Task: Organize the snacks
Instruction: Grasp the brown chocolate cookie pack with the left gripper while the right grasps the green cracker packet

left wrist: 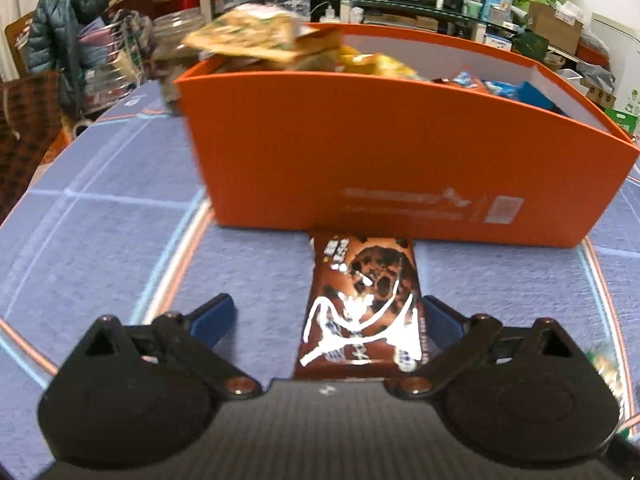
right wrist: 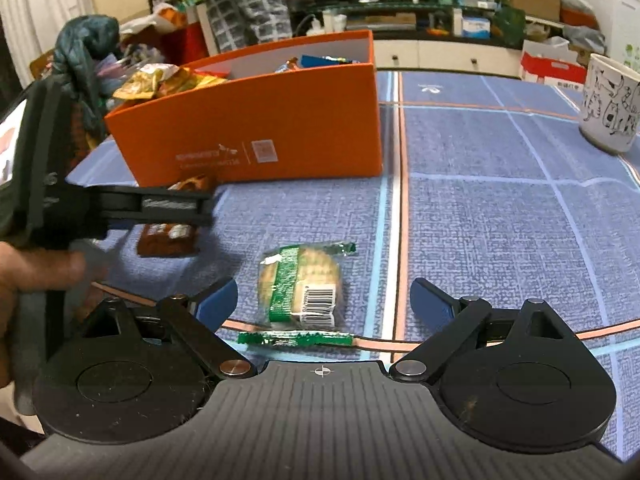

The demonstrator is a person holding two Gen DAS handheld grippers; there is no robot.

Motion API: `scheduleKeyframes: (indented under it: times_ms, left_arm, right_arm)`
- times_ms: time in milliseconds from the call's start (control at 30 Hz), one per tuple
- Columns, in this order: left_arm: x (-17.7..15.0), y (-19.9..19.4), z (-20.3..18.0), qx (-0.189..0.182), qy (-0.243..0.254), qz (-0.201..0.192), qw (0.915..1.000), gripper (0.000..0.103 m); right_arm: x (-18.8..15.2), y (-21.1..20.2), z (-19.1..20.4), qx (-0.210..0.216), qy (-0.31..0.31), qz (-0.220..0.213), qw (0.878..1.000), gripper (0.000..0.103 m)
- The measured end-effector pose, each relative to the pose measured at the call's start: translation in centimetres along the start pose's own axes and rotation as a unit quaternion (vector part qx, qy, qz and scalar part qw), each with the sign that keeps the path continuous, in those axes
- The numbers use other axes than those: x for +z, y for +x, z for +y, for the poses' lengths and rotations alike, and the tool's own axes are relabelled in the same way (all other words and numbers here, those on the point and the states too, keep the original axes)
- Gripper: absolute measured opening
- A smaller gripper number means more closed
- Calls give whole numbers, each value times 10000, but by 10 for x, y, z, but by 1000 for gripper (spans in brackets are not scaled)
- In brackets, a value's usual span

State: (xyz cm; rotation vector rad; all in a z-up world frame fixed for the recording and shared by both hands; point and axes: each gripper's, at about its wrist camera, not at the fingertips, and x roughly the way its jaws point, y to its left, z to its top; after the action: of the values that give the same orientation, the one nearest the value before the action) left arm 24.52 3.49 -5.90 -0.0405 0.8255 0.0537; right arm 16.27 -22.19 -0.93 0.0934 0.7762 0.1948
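An orange box (left wrist: 360, 152) holding several snack packets stands on the blue tablecloth; it also shows in the right wrist view (right wrist: 256, 136). A brown chocolate snack packet (left wrist: 362, 304) lies flat in front of the box, between the open fingers of my left gripper (left wrist: 326, 316), nearer the right finger. In the right wrist view the left gripper (right wrist: 176, 208) hovers over that brown packet (right wrist: 168, 240). A green-wrapped cracker pack (right wrist: 302, 284) lies between the open fingers of my right gripper (right wrist: 324, 300).
A white mug with cat drawings (right wrist: 610, 108) stands at the table's right edge. A chair with a dark jacket (left wrist: 64, 28) is at the far left. Shelves and boxes fill the room behind.
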Motion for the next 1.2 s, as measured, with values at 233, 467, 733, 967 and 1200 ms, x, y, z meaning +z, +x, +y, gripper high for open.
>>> scheduleKeyframes:
  times_ms: [233, 467, 733, 967, 1200]
  left_arm:
    - [-12, -12, 17, -208, 435, -14, 9988, 100]
    - [-9, -6, 11, -483, 765, -90, 9959, 102]
    - [-4, -1, 4, -400, 760, -69, 9963, 102]
    - [-4, 0, 3, -374, 671, -61, 9970, 102]
    - [-4, 0, -2, -372, 654, -52, 9972, 102]
  right_arm:
    - [-2, 10, 7, -107, -111, -58, 9999, 87]
    - [-4, 27, 23, -299, -336, 117, 9989, 86]
    - [-5, 29, 27, -480, -506, 88, 9975, 82]
    - [-1, 29, 26, -510, -532, 97, 9972, 69]
    - [1, 29, 26, -508, -548, 95, 9972, 62]
